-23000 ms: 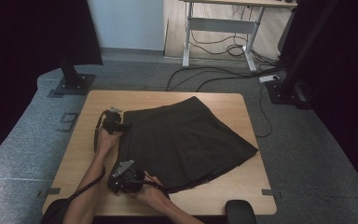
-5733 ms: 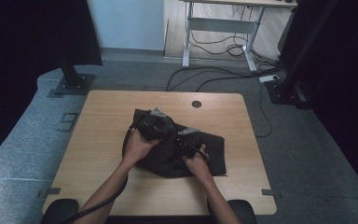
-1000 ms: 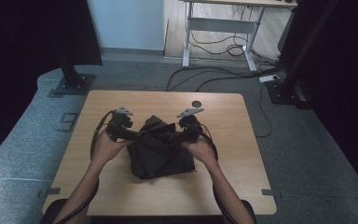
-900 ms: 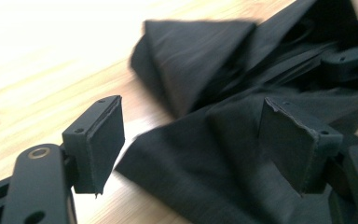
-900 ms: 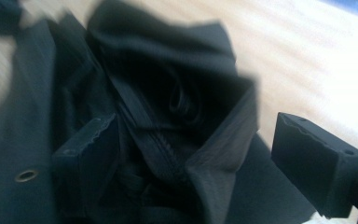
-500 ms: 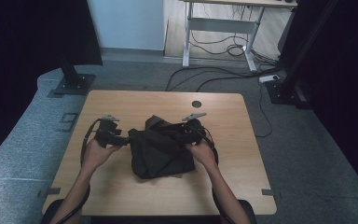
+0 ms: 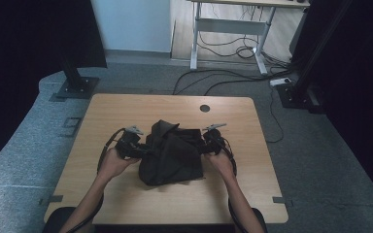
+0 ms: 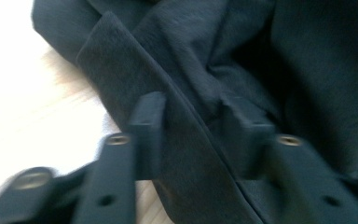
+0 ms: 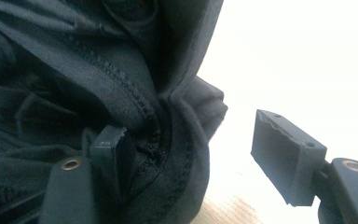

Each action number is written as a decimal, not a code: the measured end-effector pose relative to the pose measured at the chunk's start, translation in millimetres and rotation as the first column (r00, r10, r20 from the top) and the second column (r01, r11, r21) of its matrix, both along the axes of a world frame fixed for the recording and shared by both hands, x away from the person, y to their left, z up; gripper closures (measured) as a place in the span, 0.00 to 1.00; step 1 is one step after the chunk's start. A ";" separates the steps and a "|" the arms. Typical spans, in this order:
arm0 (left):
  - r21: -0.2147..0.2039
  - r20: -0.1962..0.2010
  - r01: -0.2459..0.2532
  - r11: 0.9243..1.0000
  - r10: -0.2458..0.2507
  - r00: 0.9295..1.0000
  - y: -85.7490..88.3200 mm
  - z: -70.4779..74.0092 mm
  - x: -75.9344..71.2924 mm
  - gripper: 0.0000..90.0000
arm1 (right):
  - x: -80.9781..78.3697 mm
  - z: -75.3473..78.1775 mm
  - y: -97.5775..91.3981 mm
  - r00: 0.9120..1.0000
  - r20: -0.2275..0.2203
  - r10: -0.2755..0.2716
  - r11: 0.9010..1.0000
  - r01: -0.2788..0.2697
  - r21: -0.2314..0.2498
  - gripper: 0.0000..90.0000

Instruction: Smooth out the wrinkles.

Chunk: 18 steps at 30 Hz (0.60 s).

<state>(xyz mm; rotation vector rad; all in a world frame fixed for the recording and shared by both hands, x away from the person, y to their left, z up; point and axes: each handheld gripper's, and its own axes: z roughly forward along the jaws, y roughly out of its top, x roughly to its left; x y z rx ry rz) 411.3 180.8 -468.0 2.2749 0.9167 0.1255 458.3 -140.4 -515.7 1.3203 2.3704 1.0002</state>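
Both hands have sunk to the table [image 7: 126,204] since a second ago. The left gripper [image 7: 138,150], jaws just closing, pinches a fold of the bundled black skirt [image 7: 172,155] mid-table; the right gripper [image 7: 208,144] stands part-open astride its other edge, one pad clear.

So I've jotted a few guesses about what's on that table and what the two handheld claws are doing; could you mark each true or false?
1. The dark garment lies bunched up near the middle of the wooden table. True.
2. The garment is spread out flat. False: it is folded and crumpled into a heap.
3. The left gripper has a fold of cloth between its jaws. True.
4. The right gripper is clamped shut. False: one jaw stands clear of the fabric, over bare table.
5. A red cup stands on the table. False: none is there.
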 end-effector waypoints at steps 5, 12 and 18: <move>0.044 0.046 0.012 0.999 -0.014 0.999 -7.1 5.2 -4.8 0.97 | -3.6 3.4 -2.3 1.000 0.015 0.013 1.000 -0.013 -0.008 0.35; 0.006 0.084 0.107 0.994 -0.107 0.991 -20.0 32.6 -25.9 0.98 | -9.1 26.9 -14.8 0.998 0.060 0.012 1.000 -0.011 -0.016 0.33; 0.027 0.074 0.245 0.969 -0.247 0.966 -52.9 33.6 -52.4 0.98 | -11.7 43.6 -25.7 0.997 0.081 0.005 1.000 -0.003 -0.027 0.32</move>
